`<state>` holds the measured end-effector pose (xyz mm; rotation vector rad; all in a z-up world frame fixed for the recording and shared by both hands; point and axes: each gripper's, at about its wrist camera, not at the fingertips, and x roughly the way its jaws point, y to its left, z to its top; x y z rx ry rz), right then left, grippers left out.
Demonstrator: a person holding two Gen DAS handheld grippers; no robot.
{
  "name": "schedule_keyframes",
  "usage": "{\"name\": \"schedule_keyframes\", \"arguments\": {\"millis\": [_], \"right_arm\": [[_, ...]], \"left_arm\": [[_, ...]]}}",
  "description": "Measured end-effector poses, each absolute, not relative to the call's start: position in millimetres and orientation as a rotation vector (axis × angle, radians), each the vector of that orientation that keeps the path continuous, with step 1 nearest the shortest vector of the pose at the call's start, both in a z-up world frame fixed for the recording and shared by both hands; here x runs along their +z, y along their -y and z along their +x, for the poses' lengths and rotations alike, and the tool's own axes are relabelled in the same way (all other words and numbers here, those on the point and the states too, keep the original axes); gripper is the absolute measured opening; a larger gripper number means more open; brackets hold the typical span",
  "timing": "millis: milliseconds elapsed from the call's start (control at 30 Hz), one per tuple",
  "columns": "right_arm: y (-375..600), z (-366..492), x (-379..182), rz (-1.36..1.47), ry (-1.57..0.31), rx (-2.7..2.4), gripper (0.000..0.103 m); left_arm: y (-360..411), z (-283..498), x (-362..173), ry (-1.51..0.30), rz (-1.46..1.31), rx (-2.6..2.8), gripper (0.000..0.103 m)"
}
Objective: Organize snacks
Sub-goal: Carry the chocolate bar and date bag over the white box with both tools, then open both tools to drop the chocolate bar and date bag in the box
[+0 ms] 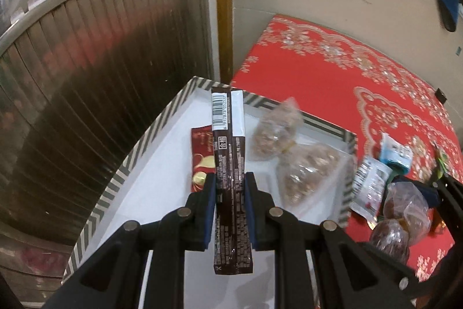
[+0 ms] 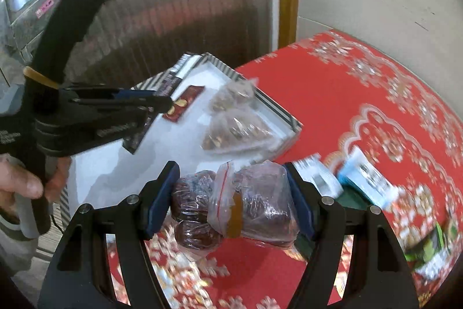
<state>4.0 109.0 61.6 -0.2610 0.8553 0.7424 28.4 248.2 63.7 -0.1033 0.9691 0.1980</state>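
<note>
Both grippers are loaded: the left gripper pinches a brown snack bar above the white box, the right gripper clamps a clear bag of dark fruit over the red cloth. Farther in the box lie two nut bags and a red packet.

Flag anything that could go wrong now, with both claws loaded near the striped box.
1. The left claw pinches the long brown snack bar wrapper on its narrow edges; it could twist or slip before reaching the white striped-rim box.
2. The right claw squeezes the clear plastic bag of dark round snacks; one lobe bulges out below and might slide free.
3. The claws are close together over the box and may collide.
</note>
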Motion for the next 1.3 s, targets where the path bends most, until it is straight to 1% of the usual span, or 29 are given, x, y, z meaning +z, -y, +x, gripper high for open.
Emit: {"name": "schedule_keyframes", "arguments": {"millis": [433, 767, 833, 900, 967, 1033, 1100, 1167, 1233, 1300], "right_arm": [[-161, 6, 42, -0.313, -0.896, 0.835, 0.072], [-177, 7, 25, -0.354, -0.902, 0.830, 0.072], [-180, 8, 21, -0.355, -0.907, 0.837, 0.072], [-181, 10, 16, -0.339, -0.911, 0.847, 0.073], [-181, 13, 12, -0.319, -0.919, 0.850, 0.073], [-178, 15, 10, -0.300, -0.927, 0.865, 0.074], [-177, 14, 11, -0.300, -0.916, 0.866, 0.074], [-175, 11, 17, -0.300, -0.904, 0.868, 0.074], [-172, 9, 22, -0.292, -0.889, 0.870, 0.074], [-167, 5, 28, -0.287, -0.881, 0.857, 0.074]], "left_arm": [[-272, 44, 41, -1.022, -0.120, 0.258, 0.021], [-281, 52, 26, -1.052, -0.144, 0.273, 0.021], [-281, 54, 24, -1.059, -0.141, 0.280, 0.026], [-283, 53, 23, -1.060, -0.157, 0.278, 0.026], [-286, 52, 23, -1.064, -0.170, 0.286, 0.031], [-289, 50, 24, -1.065, -0.194, 0.284, 0.052], [-291, 47, 24, -1.057, -0.209, 0.282, 0.059], [-291, 45, 26, -1.052, -0.206, 0.289, 0.060], [-290, 41, 29, -1.044, -0.203, 0.293, 0.065], [-288, 37, 34, -1.026, -0.193, 0.294, 0.068]]}}
